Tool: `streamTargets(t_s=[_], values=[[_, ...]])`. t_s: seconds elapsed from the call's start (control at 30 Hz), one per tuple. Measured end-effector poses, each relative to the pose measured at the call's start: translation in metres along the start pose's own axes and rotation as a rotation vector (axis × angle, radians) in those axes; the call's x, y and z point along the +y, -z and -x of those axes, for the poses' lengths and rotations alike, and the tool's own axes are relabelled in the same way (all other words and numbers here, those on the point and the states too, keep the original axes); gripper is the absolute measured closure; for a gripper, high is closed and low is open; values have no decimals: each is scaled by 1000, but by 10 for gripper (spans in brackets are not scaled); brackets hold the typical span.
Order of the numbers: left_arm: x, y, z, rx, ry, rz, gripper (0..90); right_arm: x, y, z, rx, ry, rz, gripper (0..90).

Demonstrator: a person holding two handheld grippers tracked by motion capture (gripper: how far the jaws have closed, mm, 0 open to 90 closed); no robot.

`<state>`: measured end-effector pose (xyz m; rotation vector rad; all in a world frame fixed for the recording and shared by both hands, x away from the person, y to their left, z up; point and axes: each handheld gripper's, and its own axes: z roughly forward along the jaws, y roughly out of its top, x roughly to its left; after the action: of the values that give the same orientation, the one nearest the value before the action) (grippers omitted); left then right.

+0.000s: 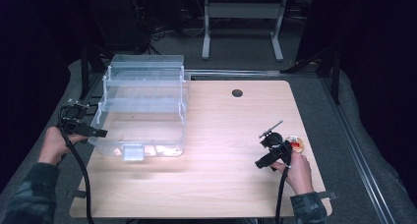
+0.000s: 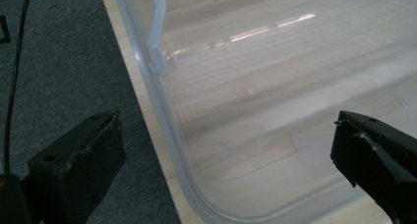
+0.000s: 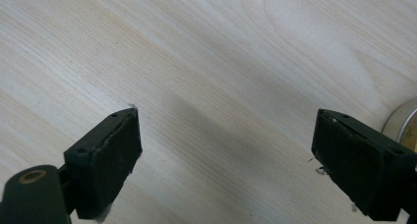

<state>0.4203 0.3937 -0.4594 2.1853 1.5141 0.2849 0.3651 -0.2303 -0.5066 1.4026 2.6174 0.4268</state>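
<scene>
A clear plastic storage box stands on the left part of the wooden table, its lid tipped up behind it. My left gripper is at the box's near-left corner. In the left gripper view it is open, one jaw over the carpet and the other over the box's inside, with the rounded rim between them and untouched. My right gripper hovers open over bare wood near the table's right side, with nothing between its jaws.
A small round tin with something red in it sits just right of the right gripper, and its edge shows in the right gripper view. A cable hole lies at the table's back. Grey carpet borders the table's left edge.
</scene>
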Motion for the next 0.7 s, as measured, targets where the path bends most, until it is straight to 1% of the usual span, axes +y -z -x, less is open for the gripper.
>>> streamTargets(t_s=[0.07,0.1,0.17,0.2,0.23,0.3,0.37,0.43,0.47,0.5,0.53,0.6,0.7], values=[[0,-5,-4,0,16,-10,31,-1,0,-1,3,0,-2,111],[1,-7,-6,-5,17,-18,59,-1,0,-1,-2,2,-5,112],[1,-11,-9,-30,19,-30,181,-2,0,0,2,3,-20,117],[1,-13,-10,-23,29,-34,197,-3,0,0,-3,2,-13,118],[2,-14,-12,-20,27,-40,201,-4,1,1,3,-2,-15,118],[3,-18,-15,-16,38,-51,278,-6,0,1,2,-7,-13,119],[5,-20,-18,-16,54,-51,318,-8,0,1,5,-11,-12,120],[7,-23,-20,-2,58,-50,379,-10,0,1,7,-16,-16,128],[7,-23,-22,3,65,-44,407,-11,1,1,6,-19,-13,128],[8,-24,-23,1,74,-48,453,-11,1,2,4,-22,-12,128],[9,-25,-24,3,80,-53,467,-12,1,4,12,-26,-14,128],[10,-26,-24,12,89,-53,538,-13,1,4,6,-26,-9,129],[11,-26,-24,17,97,-53,620,-15,3,4,8,-29,-8,129]])
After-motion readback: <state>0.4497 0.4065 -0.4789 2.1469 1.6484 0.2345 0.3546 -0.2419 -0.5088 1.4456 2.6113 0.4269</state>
